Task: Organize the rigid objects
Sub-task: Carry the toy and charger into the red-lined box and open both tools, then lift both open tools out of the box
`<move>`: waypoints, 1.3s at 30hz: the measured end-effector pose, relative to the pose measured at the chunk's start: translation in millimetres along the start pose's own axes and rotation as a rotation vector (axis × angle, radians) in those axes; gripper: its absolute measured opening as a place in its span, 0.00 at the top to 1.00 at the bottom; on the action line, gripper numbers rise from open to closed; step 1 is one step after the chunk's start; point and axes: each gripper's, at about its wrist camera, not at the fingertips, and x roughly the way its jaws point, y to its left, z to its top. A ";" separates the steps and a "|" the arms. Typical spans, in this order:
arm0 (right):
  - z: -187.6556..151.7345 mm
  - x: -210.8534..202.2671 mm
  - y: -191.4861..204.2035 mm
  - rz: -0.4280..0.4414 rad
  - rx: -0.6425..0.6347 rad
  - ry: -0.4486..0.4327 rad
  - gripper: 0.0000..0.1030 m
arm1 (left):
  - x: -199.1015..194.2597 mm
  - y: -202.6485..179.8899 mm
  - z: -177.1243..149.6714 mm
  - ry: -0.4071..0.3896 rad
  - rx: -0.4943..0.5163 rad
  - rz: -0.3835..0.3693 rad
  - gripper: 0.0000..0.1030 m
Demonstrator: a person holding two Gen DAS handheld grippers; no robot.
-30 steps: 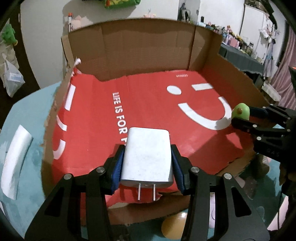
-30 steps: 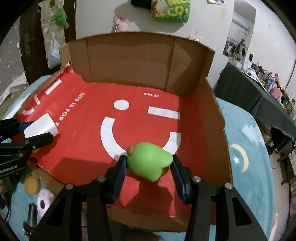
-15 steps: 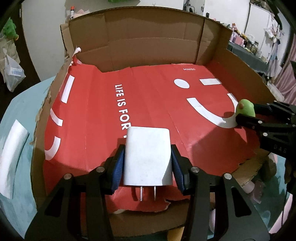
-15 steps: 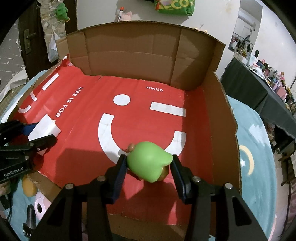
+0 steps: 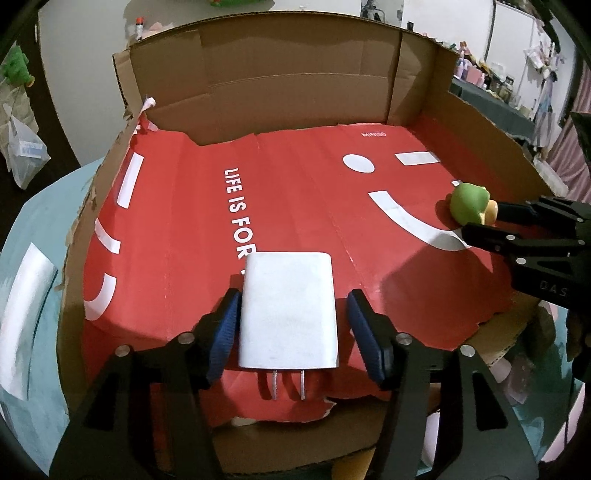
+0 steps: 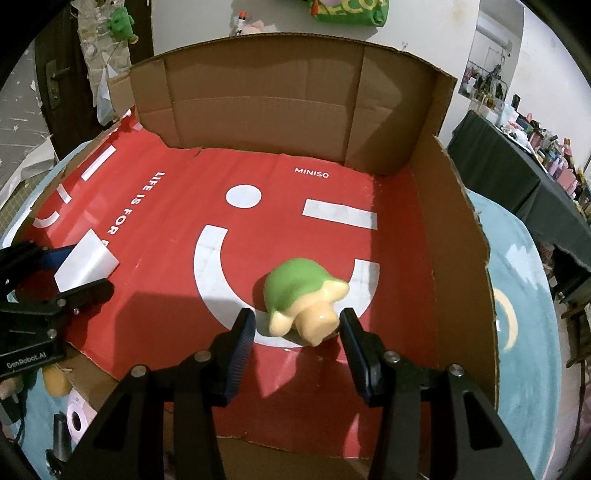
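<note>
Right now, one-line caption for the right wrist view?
Right tool open around green toy turtle lying on the box's red liner.

Teal rug [image 6: 524,295] (moon print), dark table [image 6: 524,177]

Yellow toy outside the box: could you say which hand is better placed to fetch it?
Probably left: the left gripper, jaws opening around the white charger, hovers right beside the yellow toy; the right gripper is farther off.

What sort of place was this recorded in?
Probably a lived-in room at home, not a lab: a teal patterned rug under the cardboard box, plush toys hanging on the wall, a cluttered side table.
</note>
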 end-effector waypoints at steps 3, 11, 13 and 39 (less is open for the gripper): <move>-0.4 -0.6 -0.3 0.003 -0.001 0.000 0.51 | -1.7 1.2 0.3 -0.004 -0.007 -0.008 0.43; 0.0 -9.1 -1.2 -0.002 0.010 -0.026 0.44 | -17.3 1.9 0.9 -0.048 -0.025 -0.024 0.34; -0.6 -12.2 -1.4 -0.002 0.014 -0.031 0.44 | -23.3 1.8 0.6 -0.059 -0.030 -0.029 0.34; -84.3 -173.2 35.6 -0.016 0.074 -0.443 0.01 | -154.2 -8.9 -70.7 -0.397 -0.090 0.033 0.06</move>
